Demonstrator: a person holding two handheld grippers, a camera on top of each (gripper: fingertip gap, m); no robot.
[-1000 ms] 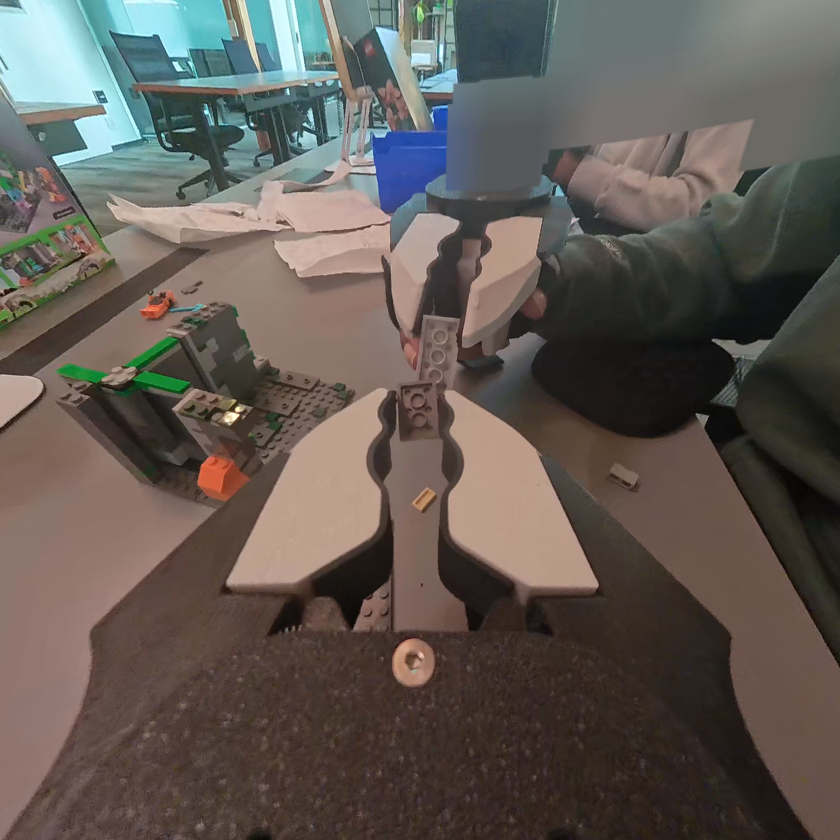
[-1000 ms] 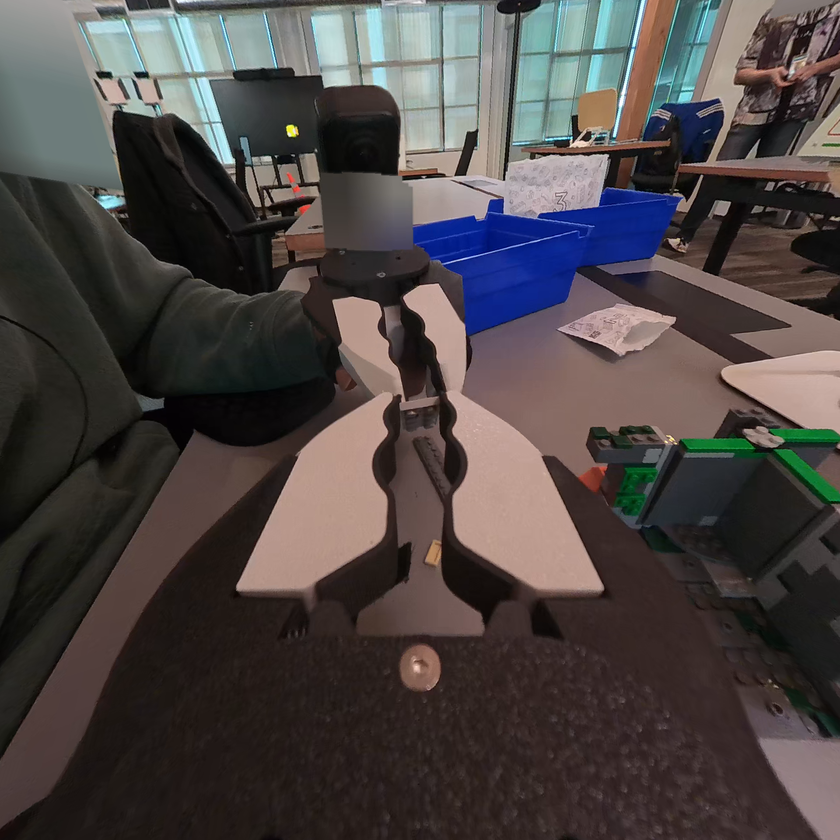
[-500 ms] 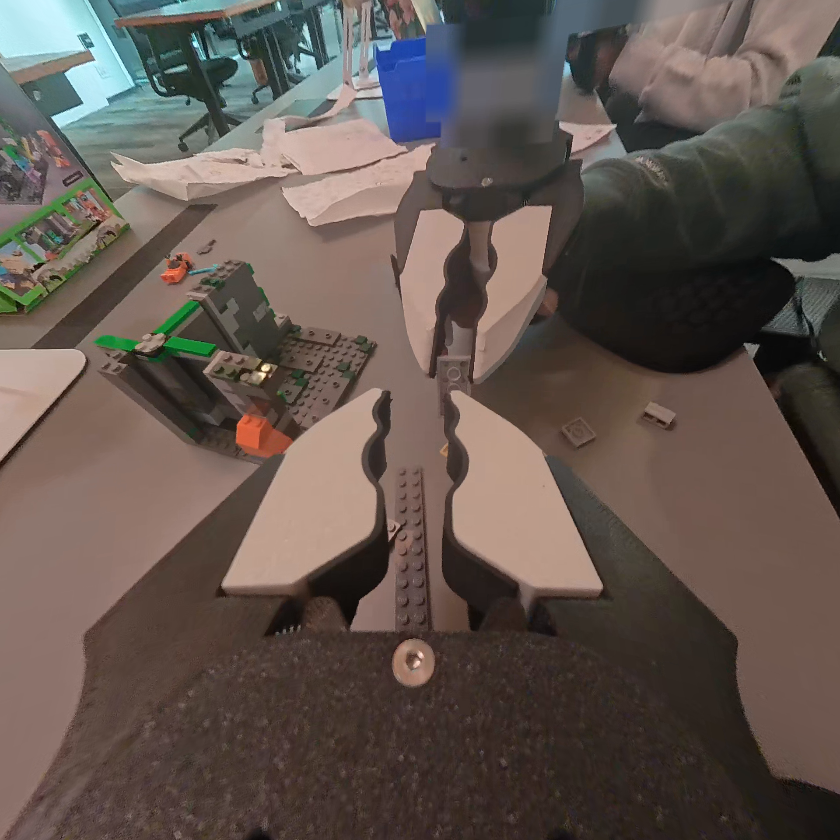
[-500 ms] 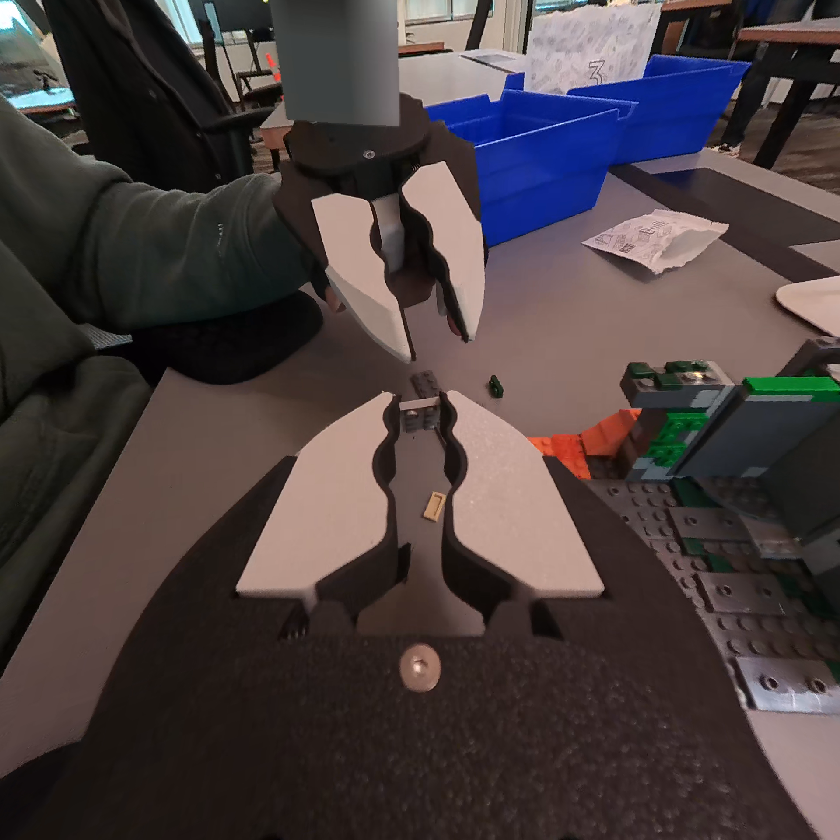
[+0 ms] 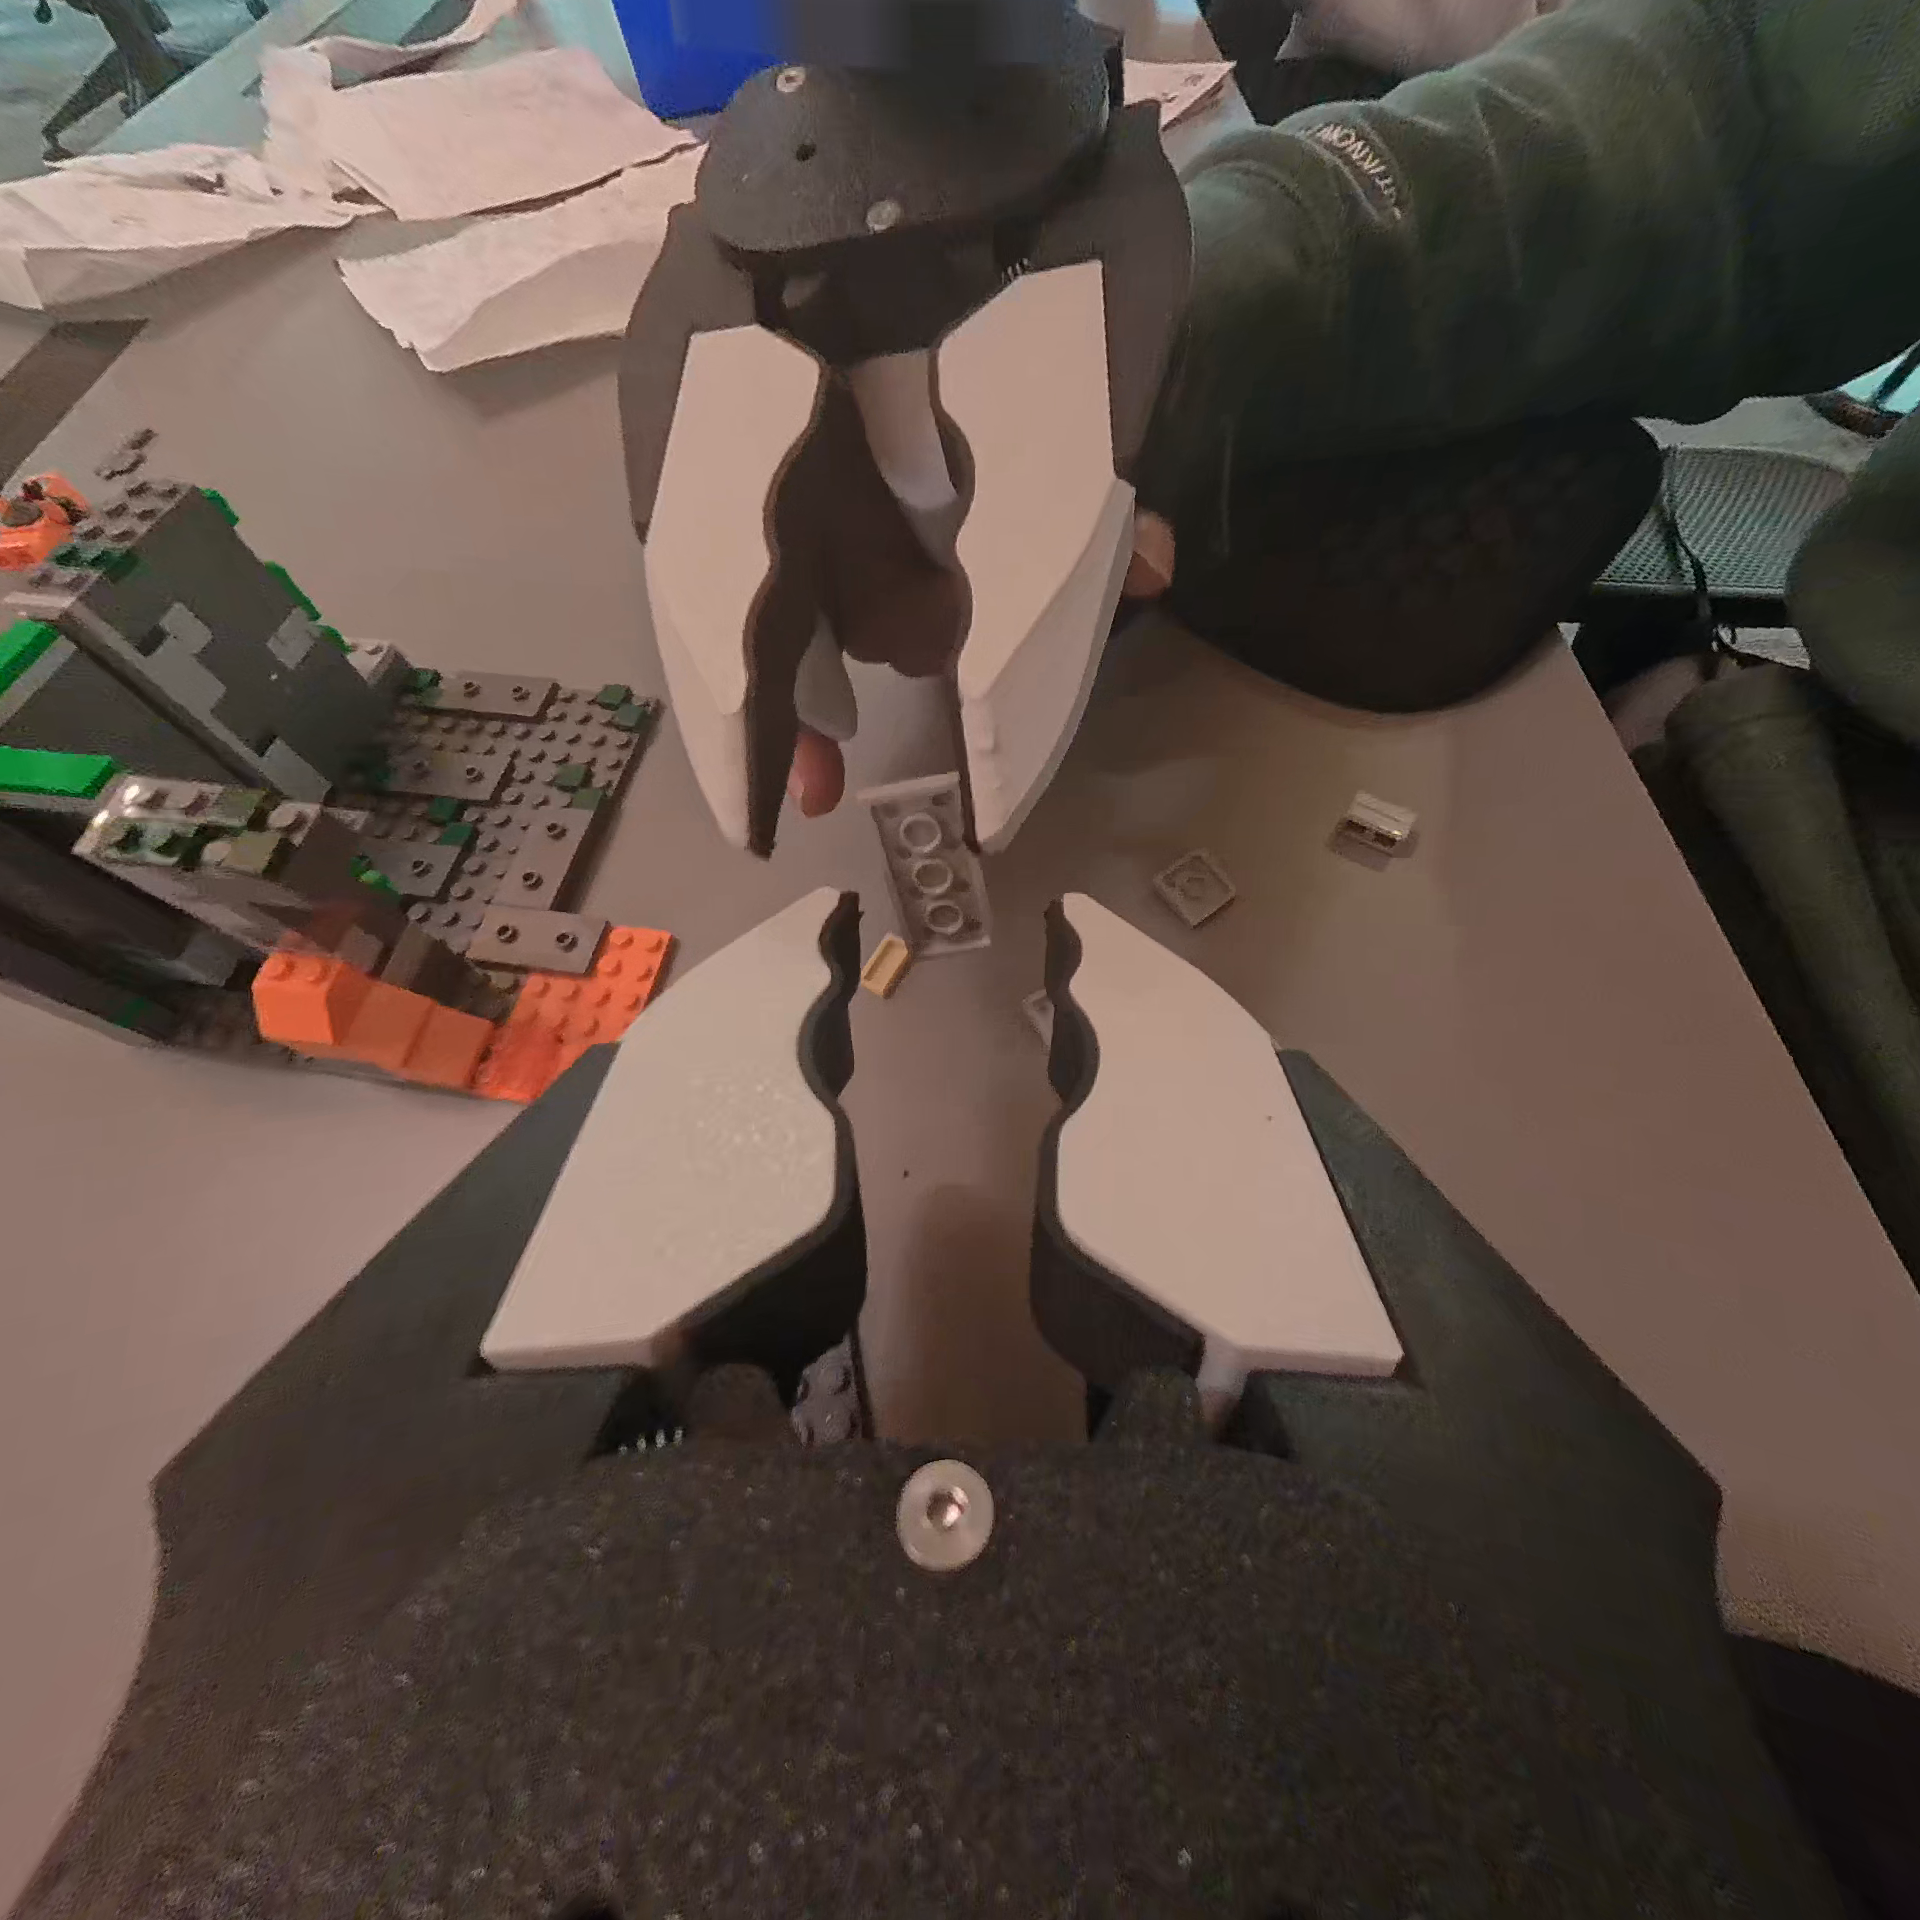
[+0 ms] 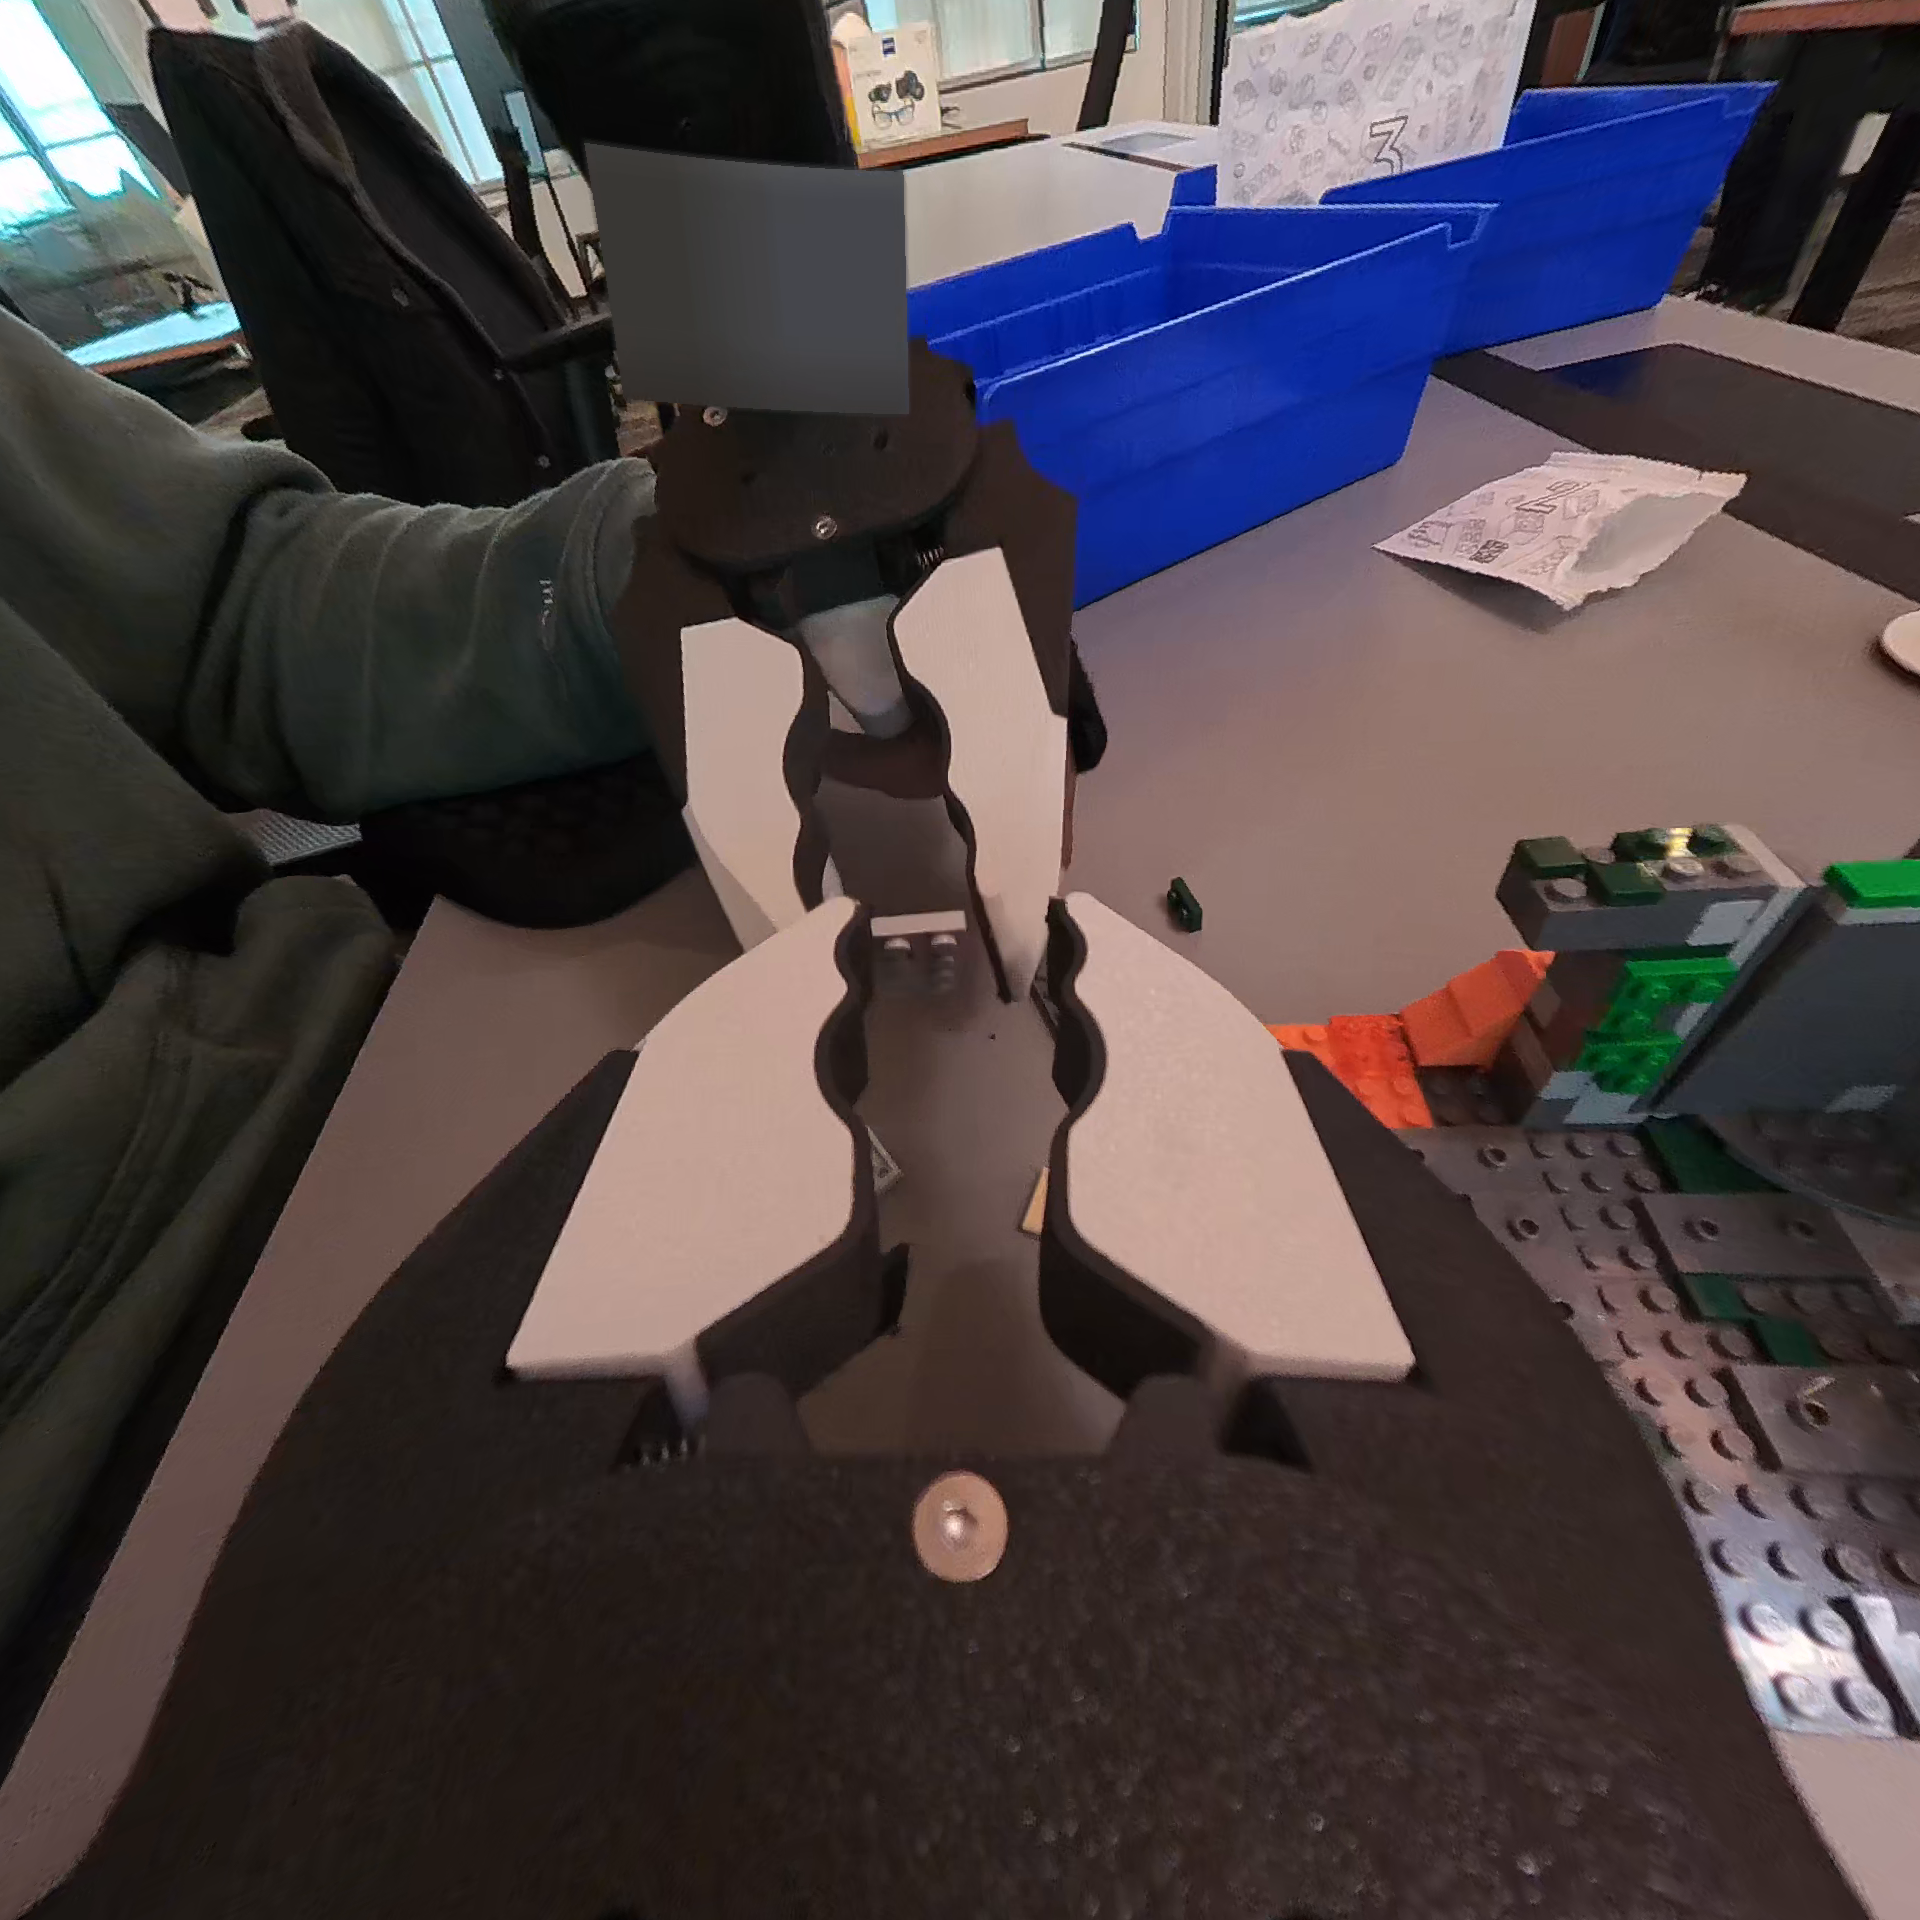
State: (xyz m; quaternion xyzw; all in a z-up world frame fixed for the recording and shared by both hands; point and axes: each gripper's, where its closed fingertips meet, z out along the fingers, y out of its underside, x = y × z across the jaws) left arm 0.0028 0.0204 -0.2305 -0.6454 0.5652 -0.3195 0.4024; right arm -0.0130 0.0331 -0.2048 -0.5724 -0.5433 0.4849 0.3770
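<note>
At the far left stands a grey and green brick build on its studded base, with orange bricks along its near edge. It looks partly assembled. Crumpled papers lie behind it on the surface.

In the middle the two grippers face each other tip to tip. The left gripper has its fingers spread, with only bare surface between them and nothing held. A tan tile lies just off its left fingertip.

The right gripper also has its fingers apart. A light grey plate sits at its tips, hollow side towards the left camera. The plate is close against one finger and well clear of the other, so nothing pinches it. Whether the plate rests flat on the surface or leans on that finger cannot be told. It is joined to no other piece.

To the right, loose pieces lie apart on the surface: a small grey tile and a pale piece. A green sleeve reaches in above them.
</note>
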